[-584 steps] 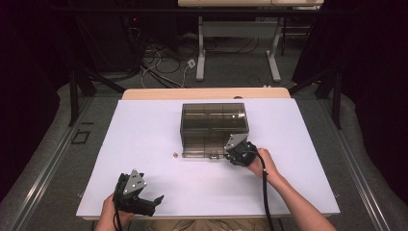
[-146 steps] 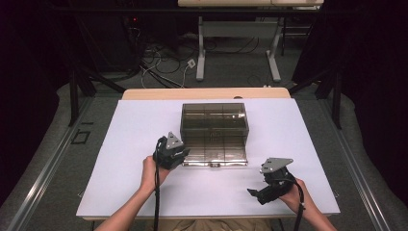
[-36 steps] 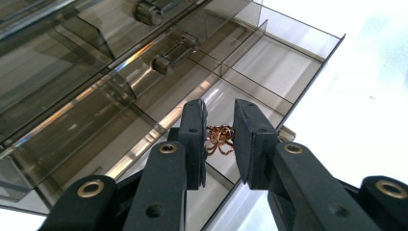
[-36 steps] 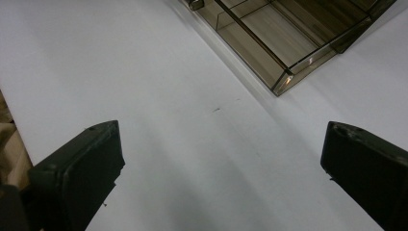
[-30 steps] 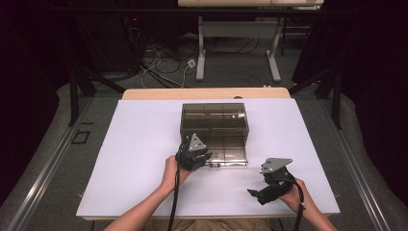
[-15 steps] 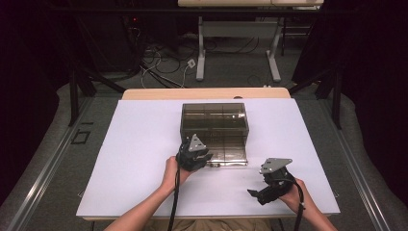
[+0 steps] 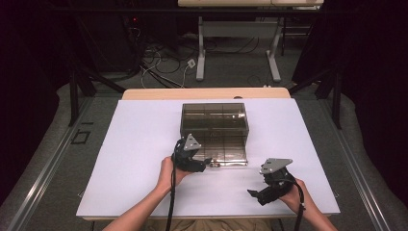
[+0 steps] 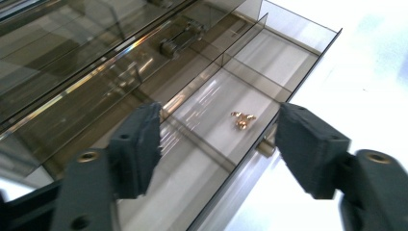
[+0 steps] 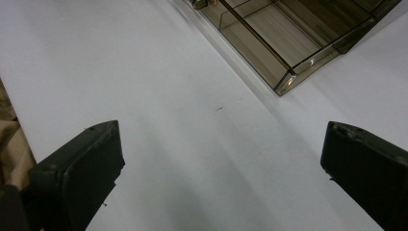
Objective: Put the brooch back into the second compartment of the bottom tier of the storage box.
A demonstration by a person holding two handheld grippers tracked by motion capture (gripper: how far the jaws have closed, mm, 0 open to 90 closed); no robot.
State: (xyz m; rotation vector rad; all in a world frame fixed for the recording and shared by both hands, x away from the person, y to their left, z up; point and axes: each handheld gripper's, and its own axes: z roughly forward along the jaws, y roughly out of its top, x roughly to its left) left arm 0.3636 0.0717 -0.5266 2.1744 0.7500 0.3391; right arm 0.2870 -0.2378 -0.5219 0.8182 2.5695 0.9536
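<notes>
— On the table [image 7: 144,144], where is the drawer [image 8: 250,101] found?
— Pulled out from the cabinet [image 7: 214,118]; a gold piece [image 8: 242,119] is laid inside. Closing is left.
— And each hand-held gripper?
— Left hand-held gripper [image 8: 216,144] held apart at the drawer knob [image 8: 265,146]; right hand-held gripper [image 9: 216,163] apart, idle.

The drawer box [image 7: 214,119] stands on the tabletop [image 7: 139,139], toward its far middle, with its drawer [image 7: 226,149] pulled out toward the person. A small metal piece [image 8: 242,119] lies in one compartment of the drawer, near its front wall. The left gripper [image 7: 208,164] sits at the drawer's front left corner, jaws spread over that compartment. The right gripper [image 7: 252,193] rests nearer the tabletop's front edge, right of the drawer and apart from it.
</notes>
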